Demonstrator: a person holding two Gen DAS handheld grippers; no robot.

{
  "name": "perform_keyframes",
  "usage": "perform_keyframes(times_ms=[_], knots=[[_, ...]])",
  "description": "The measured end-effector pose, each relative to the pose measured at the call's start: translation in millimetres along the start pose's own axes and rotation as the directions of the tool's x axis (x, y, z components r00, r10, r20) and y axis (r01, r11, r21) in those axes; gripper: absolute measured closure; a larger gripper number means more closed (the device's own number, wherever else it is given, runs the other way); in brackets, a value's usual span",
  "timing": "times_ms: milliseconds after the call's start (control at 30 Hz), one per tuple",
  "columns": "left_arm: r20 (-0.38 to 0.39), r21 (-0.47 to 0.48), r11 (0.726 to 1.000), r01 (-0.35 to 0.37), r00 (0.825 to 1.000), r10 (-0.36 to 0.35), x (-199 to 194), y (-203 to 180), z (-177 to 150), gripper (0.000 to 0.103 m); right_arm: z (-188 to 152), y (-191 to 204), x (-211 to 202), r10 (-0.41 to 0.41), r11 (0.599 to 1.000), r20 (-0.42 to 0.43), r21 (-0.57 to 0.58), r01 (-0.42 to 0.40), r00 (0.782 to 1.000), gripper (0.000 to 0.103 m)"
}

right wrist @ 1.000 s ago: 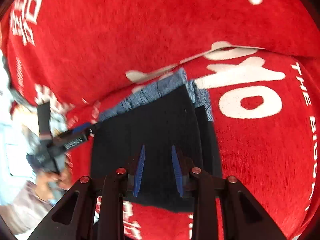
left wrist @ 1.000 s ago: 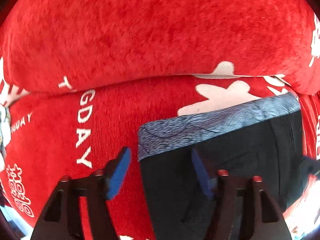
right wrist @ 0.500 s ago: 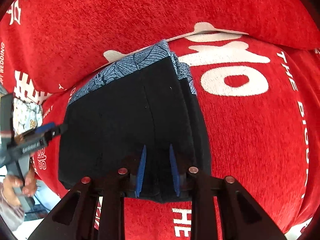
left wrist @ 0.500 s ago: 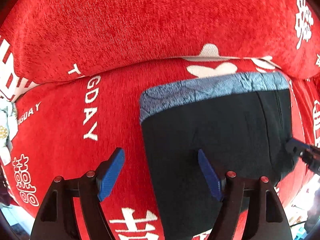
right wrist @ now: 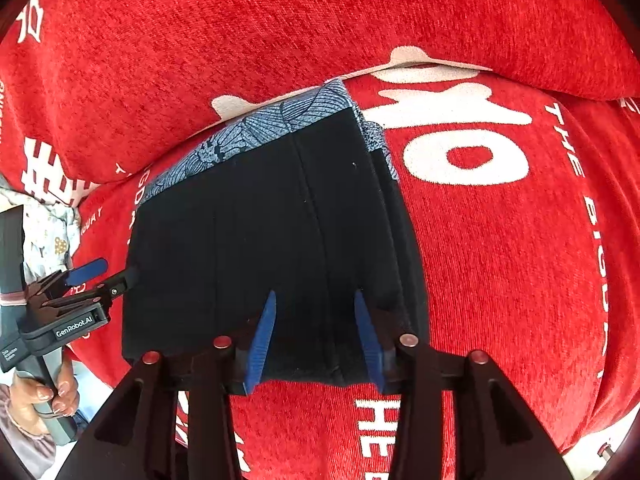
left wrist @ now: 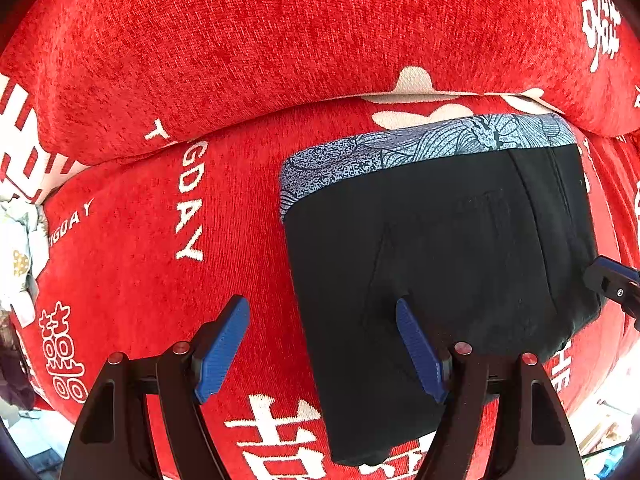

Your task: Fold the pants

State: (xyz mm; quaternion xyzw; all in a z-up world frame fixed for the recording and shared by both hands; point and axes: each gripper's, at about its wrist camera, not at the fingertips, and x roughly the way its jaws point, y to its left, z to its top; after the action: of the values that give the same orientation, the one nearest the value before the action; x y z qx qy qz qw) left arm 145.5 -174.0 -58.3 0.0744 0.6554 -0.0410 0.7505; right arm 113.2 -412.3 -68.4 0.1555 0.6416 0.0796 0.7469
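Just ahead of both wide-apart claws, left claw (left wrist: 322,344) and right claw (right wrist: 314,336), the folded pants (right wrist: 272,232) lay flat on the red sofa (right wrist: 500,240), likely because the folding looked done.

a big red sofa cover (left wrist: 120,280) is spread over the seat, soft and fuzzy. it has white letters (left wrist: 190,216) on it and white chinese signs (left wrist: 60,352). behind the seat is a fat red back cushion (left wrist: 280,40) with more white signs. at the left edge, a pale cloth with little gold dots (right wrist: 52,236) is tucked beside the seat.
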Motion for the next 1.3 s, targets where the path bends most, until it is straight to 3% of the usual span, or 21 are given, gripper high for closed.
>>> perform_keyframes(times_ms=[167, 233, 867, 933, 967, 1067, 1167, 1300], knots=[[-0.003, 0.004, 1.0, -0.01, 1.0, 0.01, 0.0, -1.2, 0.2, 0.026, 0.2, 0.3, -0.2, 0.0, 1.0, -0.004, 0.003, 0.0, 1.0, 0.055], [-0.005, 0.002, 1.0, -0.019, 1.0, 0.019, 0.2, -1.5, 0.7, 0.014, 0.1, 0.2, -0.4, -0.001, 1.0, -0.005, 0.003, 0.001, 1.0, 0.055], [-0.002, 0.024, 0.998, -0.063, 0.998, 0.063, -1.1, -10.6, -0.5, 0.014, -3.0, -2.7, -4.6, 0.004, 1.0, -0.006, -0.003, -0.004, 1.0, 0.055], [-0.007, 0.021, 0.998, -0.065, 0.998, 0.065, -0.9, -9.9, -0.3, 0.0, -3.5, -3.9, -7.4, 0.007, 1.0, -0.004, 0.002, -0.007, 1.0, 0.046], [-0.005, 0.02, 0.998, -0.062, 0.998, 0.062, -1.2, -9.3, -0.5, 0.0, -3.9, -4.6, -9.8, 0.01, 1.0, 0.001, 0.003, -0.01, 1.0, 0.039], [-0.014, 0.008, 1.0, -0.02, 1.0, 0.02, -0.8, -6.1, -1.1, 0.0, -4.7, -7.4, -17.6, 0.014, 1.0, 0.015, 0.001, -0.014, 1.0, 0.036], [-0.02, -0.004, 1.0, 0.004, 1.0, -0.004, -0.4, -2.9, -1.6, 0.0, -3.9, -12.9, -21.6, 0.024, 1.0, 0.016, 0.0, -0.024, 1.0, 0.025], [-0.029, -0.032, 0.999, 0.038, 0.999, -0.039, 0.8, 5.6, -1.0, 0.0, -0.9, -20.6, -23.9, 0.01, 1.0, 0.011, -0.007, -0.01, 1.0, 0.024]])
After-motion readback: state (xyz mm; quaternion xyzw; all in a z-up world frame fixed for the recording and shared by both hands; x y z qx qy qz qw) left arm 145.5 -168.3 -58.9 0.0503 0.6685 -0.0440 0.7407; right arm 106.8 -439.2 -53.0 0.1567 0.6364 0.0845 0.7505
